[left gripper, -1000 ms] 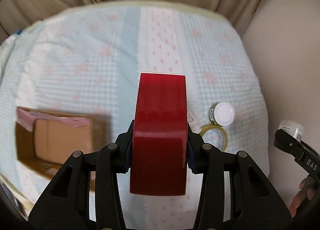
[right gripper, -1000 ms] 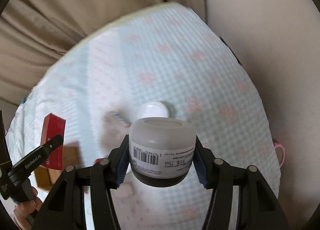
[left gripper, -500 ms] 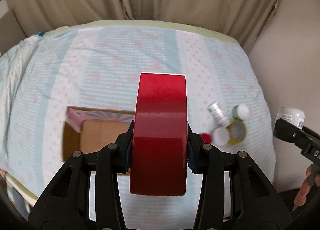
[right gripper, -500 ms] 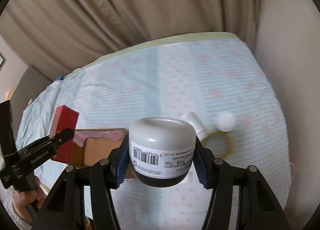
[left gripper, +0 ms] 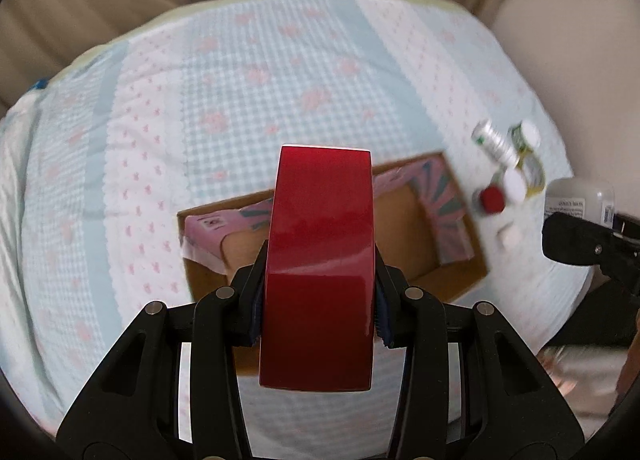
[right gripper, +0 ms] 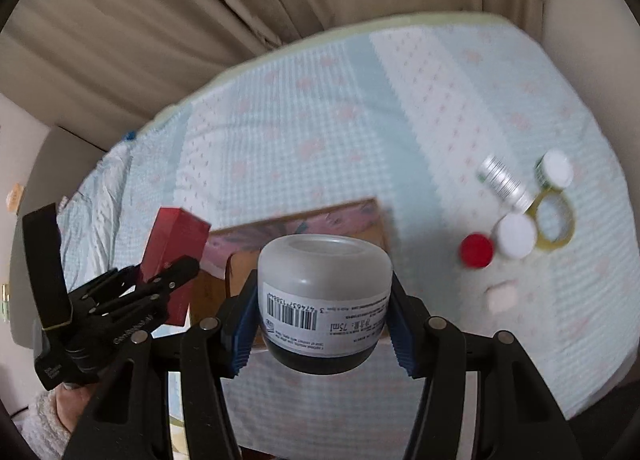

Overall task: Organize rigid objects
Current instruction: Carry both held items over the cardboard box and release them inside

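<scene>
Beige curtains (right gripper: 168, 31) hung in folds behind the bed, with a plain cream wall (left gripper: 568, 39) off to the right. Pale blue and white checked bedspread (left gripper: 240, 71) with little pink flowers covered the whole surface, and a greenish edge showed along the far side.

Left gripper (left gripper: 318, 292) had its jaws clamped tight on a glossy red box (left gripper: 320, 252), held up on end in the air over an open cardboard box (left gripper: 460, 272) that sat on the bedspread. That cardboard box had pink patterned flaps folded inward.

Right gripper (right gripper: 322, 320) was closed around a frosted white jar (right gripper: 324, 292) with a barcode label and a dark base, also up in the air, over the near side of the cardboard box.

Off to the right of the cardboard box was a loose cluster on the bedspread: a red cap (right gripper: 476, 251), a white cap (right gripper: 515, 235), a silver tube (right gripper: 502, 179), a ring of yellowish tape (right gripper: 554, 219) and a small white-lidded bottle (right gripper: 557, 168). It was all a bit blurry, so I couldn't tell which ones touched
</scene>
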Demonstrator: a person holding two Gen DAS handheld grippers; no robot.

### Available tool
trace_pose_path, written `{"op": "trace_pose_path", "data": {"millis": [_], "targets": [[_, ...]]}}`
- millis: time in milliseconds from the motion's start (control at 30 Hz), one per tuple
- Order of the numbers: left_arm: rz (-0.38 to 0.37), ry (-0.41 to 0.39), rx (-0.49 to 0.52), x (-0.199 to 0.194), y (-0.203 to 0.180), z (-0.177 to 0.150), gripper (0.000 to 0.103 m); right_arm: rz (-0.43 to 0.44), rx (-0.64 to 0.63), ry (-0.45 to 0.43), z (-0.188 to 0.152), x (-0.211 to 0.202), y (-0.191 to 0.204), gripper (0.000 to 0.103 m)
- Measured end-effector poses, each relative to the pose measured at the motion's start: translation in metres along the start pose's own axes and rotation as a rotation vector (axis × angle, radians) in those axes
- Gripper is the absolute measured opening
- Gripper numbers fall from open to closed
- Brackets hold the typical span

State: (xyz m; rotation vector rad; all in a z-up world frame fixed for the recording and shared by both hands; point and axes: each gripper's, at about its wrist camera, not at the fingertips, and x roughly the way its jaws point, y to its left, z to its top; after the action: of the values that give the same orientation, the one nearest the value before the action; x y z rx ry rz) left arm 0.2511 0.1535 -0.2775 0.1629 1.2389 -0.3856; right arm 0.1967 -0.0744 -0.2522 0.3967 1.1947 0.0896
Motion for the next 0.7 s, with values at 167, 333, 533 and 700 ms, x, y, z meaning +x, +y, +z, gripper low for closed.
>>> {"op": "trace_pose_path", "data": {"millis": [167,333,533,700], "targets": [[-0.015,0.065,0.087,0.039,0.011,-0.006,0.038,-0.025,0.015,0.095,-0.001,0.05,0.012,0.053],[-0.021,0.136,0.175,0.086,0.01,-0.015,0.038,-0.04,0.026,0.184,0.0,0.108,0.01,0.053],[-0.03,0.202,0.209,0.13,0.009,-0.013,0.038,-0.073,0.075,0.282,0.002,0.169,-0.001,0.053],[-0.028,0.21,0.27,0.142,0.003,-0.007,0.038,-0.062,0.112,0.309,0.01,0.19,-0.006,0.053]]}}
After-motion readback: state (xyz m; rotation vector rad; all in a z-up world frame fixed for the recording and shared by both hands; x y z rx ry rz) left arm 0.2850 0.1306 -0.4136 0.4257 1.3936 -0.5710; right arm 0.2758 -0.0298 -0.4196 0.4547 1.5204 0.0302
